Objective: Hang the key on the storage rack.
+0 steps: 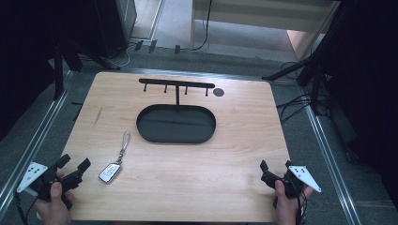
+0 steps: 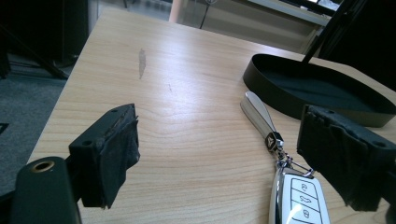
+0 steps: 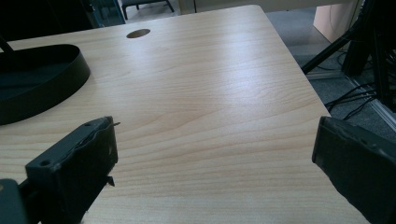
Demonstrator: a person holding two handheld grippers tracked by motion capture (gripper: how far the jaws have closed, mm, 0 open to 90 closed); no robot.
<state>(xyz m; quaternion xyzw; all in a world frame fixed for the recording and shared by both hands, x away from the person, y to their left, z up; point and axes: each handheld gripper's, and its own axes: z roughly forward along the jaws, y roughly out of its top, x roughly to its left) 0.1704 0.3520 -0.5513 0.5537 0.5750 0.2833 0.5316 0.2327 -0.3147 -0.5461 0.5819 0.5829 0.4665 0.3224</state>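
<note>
A white car key fob (image 1: 109, 172) with a silver key ring strap (image 1: 125, 142) lies on the wooden table (image 1: 187, 164), left of centre. Behind it stands a black oval tray (image 1: 176, 123) with an upright stand carrying a bar of hooks (image 1: 177, 85). My left gripper (image 1: 74, 164) rests at the table's front left corner, open, just left of the fob. In the left gripper view the fob (image 2: 299, 198) and strap (image 2: 258, 112) lie close to the right jaw, untouched, with the tray (image 2: 322, 91) behind. My right gripper (image 1: 276, 165) is open at the front right corner, nothing between its jaws.
A round dark hole (image 1: 218, 92) sits in the table near the back right; the right gripper view shows the hole (image 3: 138, 33) and the tray's end (image 3: 44, 77). Black stands and cables surround the table on the floor.
</note>
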